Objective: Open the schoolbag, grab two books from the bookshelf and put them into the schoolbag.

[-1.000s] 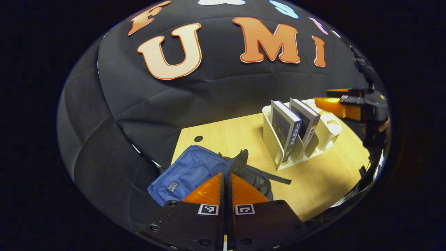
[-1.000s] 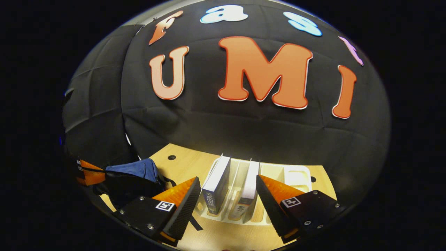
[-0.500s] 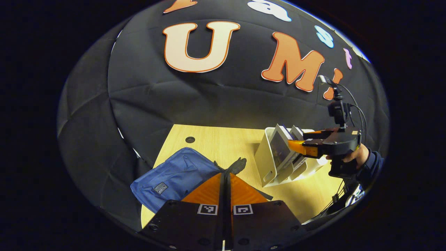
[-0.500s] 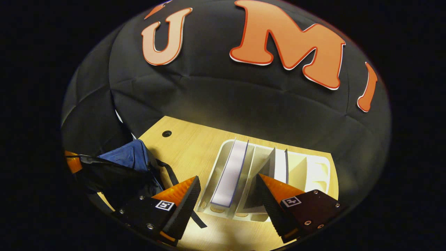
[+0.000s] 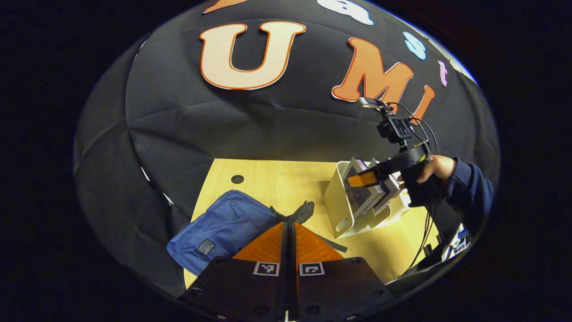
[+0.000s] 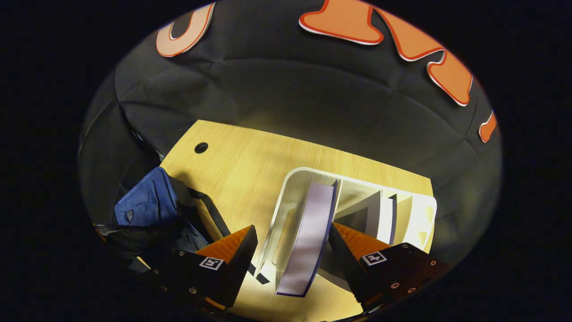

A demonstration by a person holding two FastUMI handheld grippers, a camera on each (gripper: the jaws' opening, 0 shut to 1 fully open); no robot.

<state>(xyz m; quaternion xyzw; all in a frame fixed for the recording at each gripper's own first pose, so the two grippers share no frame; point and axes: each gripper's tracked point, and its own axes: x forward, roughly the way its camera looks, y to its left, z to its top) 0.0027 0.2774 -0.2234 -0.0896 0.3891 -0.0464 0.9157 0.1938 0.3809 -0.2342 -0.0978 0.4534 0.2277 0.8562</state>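
A: Books first — where is the right gripper (image 6: 292,250) going?
B: It has tipped down over the white plastic bookshelf (image 6: 292,197) at lower centre, jaws spread around the purple-edged first book (image 6: 308,237), not yet pinching.
A: And the blue fabric schoolbag (image 5: 223,223)?
B: Lower left; the left gripper (image 5: 289,237), pressed together, is keeping hold of its black flap (image 5: 304,212).
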